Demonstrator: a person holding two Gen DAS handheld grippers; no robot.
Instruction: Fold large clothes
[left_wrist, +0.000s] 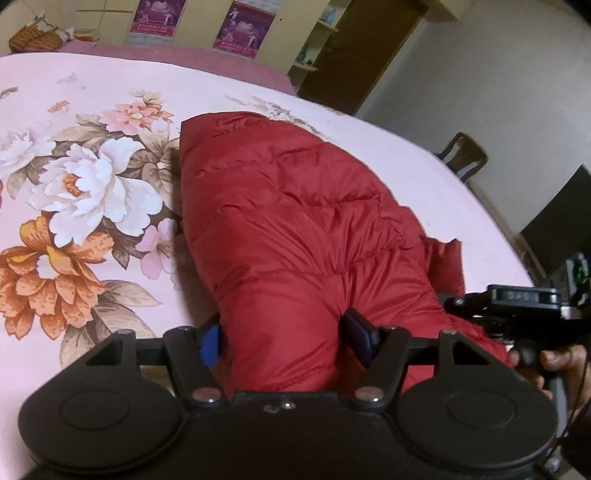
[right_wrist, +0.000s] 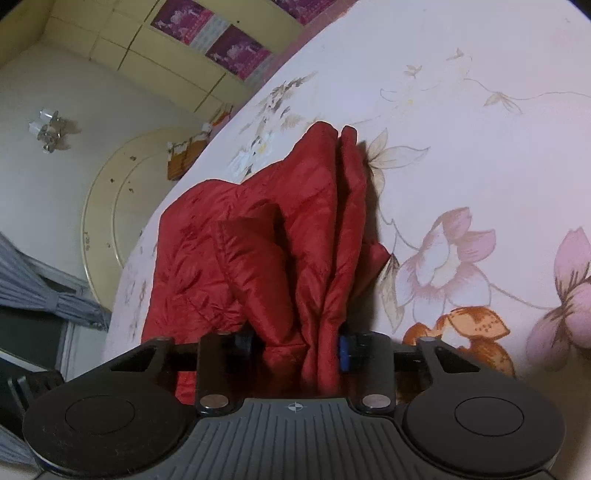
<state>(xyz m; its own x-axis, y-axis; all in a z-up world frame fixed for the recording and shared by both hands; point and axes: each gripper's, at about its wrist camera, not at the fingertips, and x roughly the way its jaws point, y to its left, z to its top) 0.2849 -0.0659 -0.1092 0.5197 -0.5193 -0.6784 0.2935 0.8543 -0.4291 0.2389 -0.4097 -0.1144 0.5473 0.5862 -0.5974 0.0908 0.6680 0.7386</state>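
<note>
A: Left side first?
B: Pink floral-print bedsheet (left_wrist: 92, 192), big white and orange flowers. Red quilted puffer jacket (left_wrist: 295, 221) lies on it, folded lengthwise, running away from the camera.
A: Left gripper (left_wrist: 284, 339)?
B: Jaws clamped on the near end of the jacket, blue pads pressed into puffy fabric on both sides.
A: Right gripper (right_wrist: 295, 347)?
B: Also clenched on the jacket (right_wrist: 266, 251), several bunched layers pinched between its pads. It shows at the right edge of the left view too, hand on its handle.
A: Background?
B: Purple posters (left_wrist: 243, 27) on a yellow cabinet.
</note>
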